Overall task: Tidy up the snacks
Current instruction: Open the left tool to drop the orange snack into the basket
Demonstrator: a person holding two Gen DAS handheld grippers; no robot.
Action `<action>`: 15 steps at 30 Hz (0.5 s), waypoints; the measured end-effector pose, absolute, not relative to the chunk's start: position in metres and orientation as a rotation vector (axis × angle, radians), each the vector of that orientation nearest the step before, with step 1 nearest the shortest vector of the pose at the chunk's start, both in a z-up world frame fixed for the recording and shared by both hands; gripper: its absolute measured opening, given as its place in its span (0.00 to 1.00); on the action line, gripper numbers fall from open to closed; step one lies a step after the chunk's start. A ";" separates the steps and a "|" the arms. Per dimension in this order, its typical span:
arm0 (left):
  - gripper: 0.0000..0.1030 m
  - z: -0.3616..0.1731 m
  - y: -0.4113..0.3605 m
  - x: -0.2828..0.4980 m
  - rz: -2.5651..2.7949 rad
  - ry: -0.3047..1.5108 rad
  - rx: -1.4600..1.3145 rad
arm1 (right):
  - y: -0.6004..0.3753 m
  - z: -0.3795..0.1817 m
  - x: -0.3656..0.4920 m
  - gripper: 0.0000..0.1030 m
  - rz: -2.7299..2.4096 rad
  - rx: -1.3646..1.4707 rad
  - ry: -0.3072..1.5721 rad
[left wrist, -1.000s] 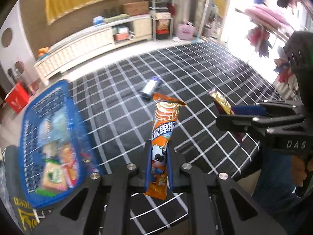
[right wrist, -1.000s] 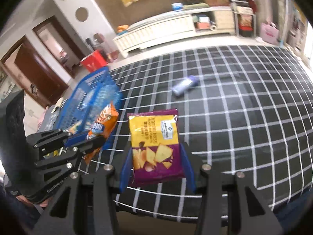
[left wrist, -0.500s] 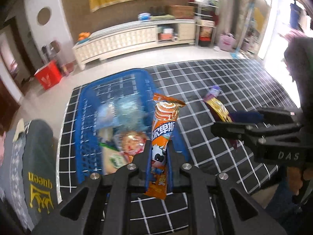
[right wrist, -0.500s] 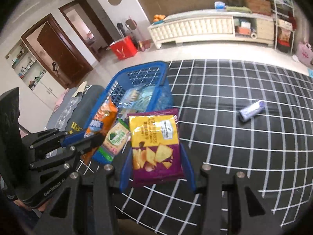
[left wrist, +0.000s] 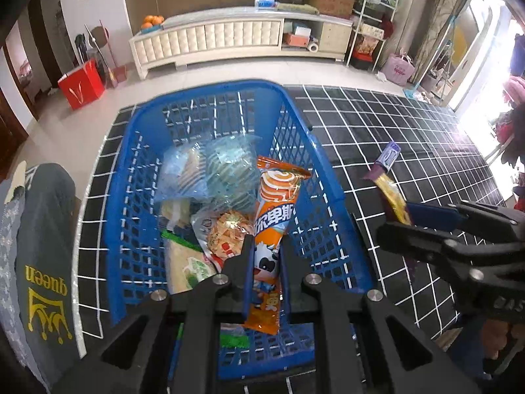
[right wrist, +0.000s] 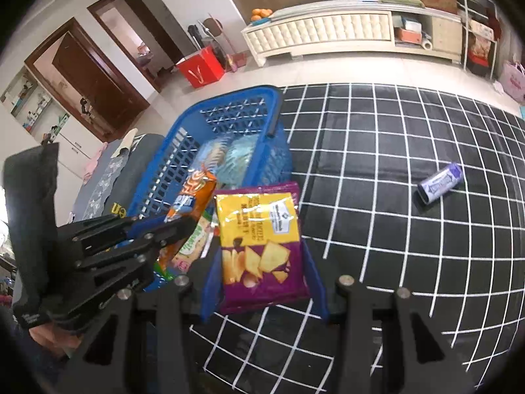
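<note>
My left gripper (left wrist: 265, 256) is shut on an orange snack stick pack (left wrist: 274, 216), held upright above the blue basket (left wrist: 131, 170). That basket holds several snack packs. My right gripper (right wrist: 262, 262) is shut on a purple and yellow chip bag (right wrist: 259, 239), just right of the basket (right wrist: 183, 151) and over the black grid mat. From the left wrist view the right gripper (left wrist: 426, 226) shows side-on with the chip bag (left wrist: 390, 193) edge-on. In the right wrist view the left gripper (right wrist: 164, 226) holds the orange pack (right wrist: 193, 193) over the basket. A small purple packet (right wrist: 439, 185) lies alone on the mat.
The black mat with white grid lines (right wrist: 393, 131) spreads to the right. A grey cushion with "queen" lettering (left wrist: 42, 262) lies left of the basket. A white cabinet (left wrist: 210, 39) and a red bag (left wrist: 82, 83) stand across the tiled floor.
Both grippers swung left, bringing the blue basket from the side to directly under the left gripper's orange pack. The right gripper's chip bag has come beside the basket. Both grips are unchanged.
</note>
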State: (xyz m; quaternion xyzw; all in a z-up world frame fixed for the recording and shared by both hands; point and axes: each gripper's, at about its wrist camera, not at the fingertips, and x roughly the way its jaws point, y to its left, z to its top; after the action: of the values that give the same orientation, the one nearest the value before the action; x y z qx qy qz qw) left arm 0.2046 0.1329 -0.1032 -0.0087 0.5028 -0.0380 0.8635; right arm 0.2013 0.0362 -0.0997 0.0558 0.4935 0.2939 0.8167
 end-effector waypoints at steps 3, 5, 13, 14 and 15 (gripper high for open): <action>0.13 -0.110 0.124 0.212 -0.084 1.065 0.020 | 0.031 -0.098 0.202 0.50 0.623 0.130 1.052; 0.31 -0.110 0.120 0.215 -0.097 1.053 0.000 | 0.027 -0.097 0.200 0.50 0.618 0.130 1.044; 0.54 -0.094 0.128 0.205 -0.060 1.041 -0.021 | 0.019 -0.081 0.190 0.50 0.612 0.140 1.010; 0.54 -0.091 0.130 0.202 -0.051 1.034 -0.021 | 0.020 -0.079 0.189 0.50 0.615 0.139 1.003; 0.54 -0.086 0.133 0.199 -0.043 1.026 -0.023 | 0.020 -0.076 0.187 0.50 0.619 0.137 0.997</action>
State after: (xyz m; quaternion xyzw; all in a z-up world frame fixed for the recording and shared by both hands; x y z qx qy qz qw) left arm 0.1986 0.1326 -0.0864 -0.0109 0.4906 -0.0208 0.8711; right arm 0.1870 0.0205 -0.0762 0.0646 0.4702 0.2918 0.8304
